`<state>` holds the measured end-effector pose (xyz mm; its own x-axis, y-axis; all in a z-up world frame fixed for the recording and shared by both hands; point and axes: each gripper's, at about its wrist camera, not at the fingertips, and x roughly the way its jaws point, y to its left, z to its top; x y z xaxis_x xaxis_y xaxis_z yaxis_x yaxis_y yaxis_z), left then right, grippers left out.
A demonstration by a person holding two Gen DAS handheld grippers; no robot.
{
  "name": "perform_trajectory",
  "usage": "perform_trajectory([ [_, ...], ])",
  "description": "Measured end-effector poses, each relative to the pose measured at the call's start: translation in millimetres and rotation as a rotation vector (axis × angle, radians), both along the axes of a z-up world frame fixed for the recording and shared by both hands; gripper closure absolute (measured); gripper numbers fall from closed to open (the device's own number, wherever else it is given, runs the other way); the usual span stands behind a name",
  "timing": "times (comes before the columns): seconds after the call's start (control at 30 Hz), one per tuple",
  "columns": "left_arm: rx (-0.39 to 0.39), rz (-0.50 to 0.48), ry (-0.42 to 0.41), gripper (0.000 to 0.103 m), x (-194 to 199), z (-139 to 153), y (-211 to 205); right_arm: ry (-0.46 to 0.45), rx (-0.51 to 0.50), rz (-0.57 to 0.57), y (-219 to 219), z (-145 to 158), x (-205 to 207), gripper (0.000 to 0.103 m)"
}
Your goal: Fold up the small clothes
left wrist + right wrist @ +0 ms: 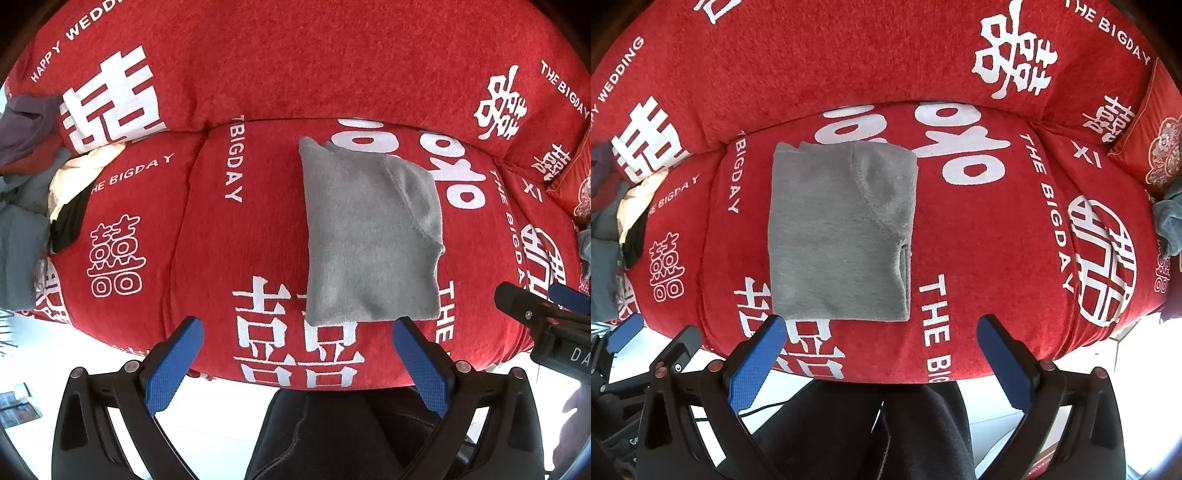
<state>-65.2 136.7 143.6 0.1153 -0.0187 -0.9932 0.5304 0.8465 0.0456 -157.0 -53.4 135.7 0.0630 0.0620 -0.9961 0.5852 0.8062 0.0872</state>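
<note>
Left of the grey garment (369,236), a heap of unfolded clothes (33,192) waits on the red sofa (258,74). The garment lies folded flat mid-cushion, seemingly finished. Left gripper (295,365) and right gripper (882,362) hover at its near edge, fingers spread, empty.

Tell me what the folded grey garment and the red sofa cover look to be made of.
Grey garment: soft fleece or brushed knit by the look, matte, with a fuzzy nap and a stitched seam. Red sofa cover: seemingly a woven, chenille-like cloth, matte, with a fine ribbed texture; its white lettering looks woven in or flocked, which I cannot tell.
</note>
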Motion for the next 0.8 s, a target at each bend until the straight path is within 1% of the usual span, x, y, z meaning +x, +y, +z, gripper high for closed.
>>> perform_trajectory([
  [0.2, 0.011, 0.007, -0.007, 0.001, -2.9, -1.1, 3.8, -0.006, -0.012, 0.007, 2.2, 1.4, -0.4, 0.000],
  [0.8, -0.003, 0.006, -0.008, 0.001, -6.3, -0.9, 6.3, -0.011, -0.044, 0.016, 8.1, 7.5, 0.5, 0.000],
])
